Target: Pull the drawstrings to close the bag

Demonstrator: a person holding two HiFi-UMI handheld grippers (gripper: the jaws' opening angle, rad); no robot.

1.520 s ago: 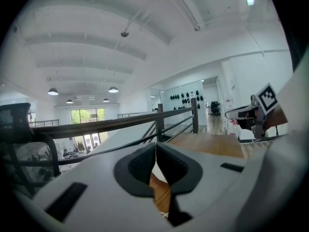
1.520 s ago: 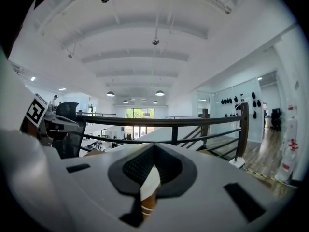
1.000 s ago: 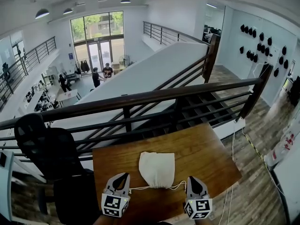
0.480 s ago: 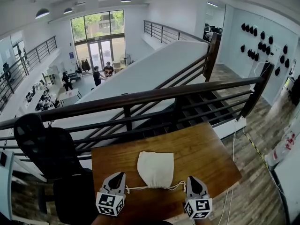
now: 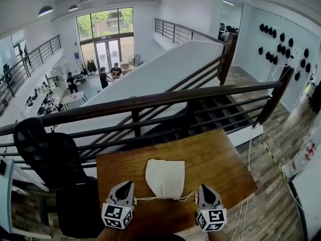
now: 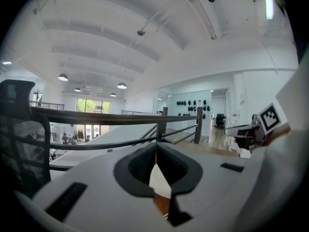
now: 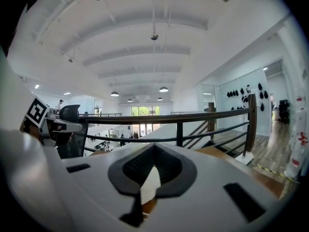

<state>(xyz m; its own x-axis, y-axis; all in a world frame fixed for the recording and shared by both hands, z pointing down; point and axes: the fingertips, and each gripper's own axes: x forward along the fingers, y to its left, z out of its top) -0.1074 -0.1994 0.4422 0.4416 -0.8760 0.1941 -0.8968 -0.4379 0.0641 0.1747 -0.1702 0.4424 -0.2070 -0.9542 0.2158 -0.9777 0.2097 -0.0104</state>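
A white cloth bag [image 5: 164, 177] lies on the wooden table [image 5: 215, 159], its mouth towards me. A thin drawstring [image 5: 145, 199] runs straight left from the mouth and vanishes under my left gripper [image 5: 128, 185]. Another drawstring [image 5: 187, 197] loops right to the side of my right gripper [image 5: 205, 189]. Both grippers sit level near the table's front edge, one on each side of the bag's mouth. In both gripper views the jaws are shut, with only a sliver of the bag [image 6: 159, 180] [image 7: 150, 183] showing past them. Whether either string is pinched is hidden.
A dark metal railing [image 5: 150, 104] runs just past the table's far edge, with a stairwell and a lower floor beyond. A black mesh chair [image 5: 45, 154] stands left of the table. A cable [image 5: 249, 154] hangs off the right side.
My left gripper has shifted slightly left and rolled a little; the left string now looks straighter. The bag and the right gripper have barely moved.
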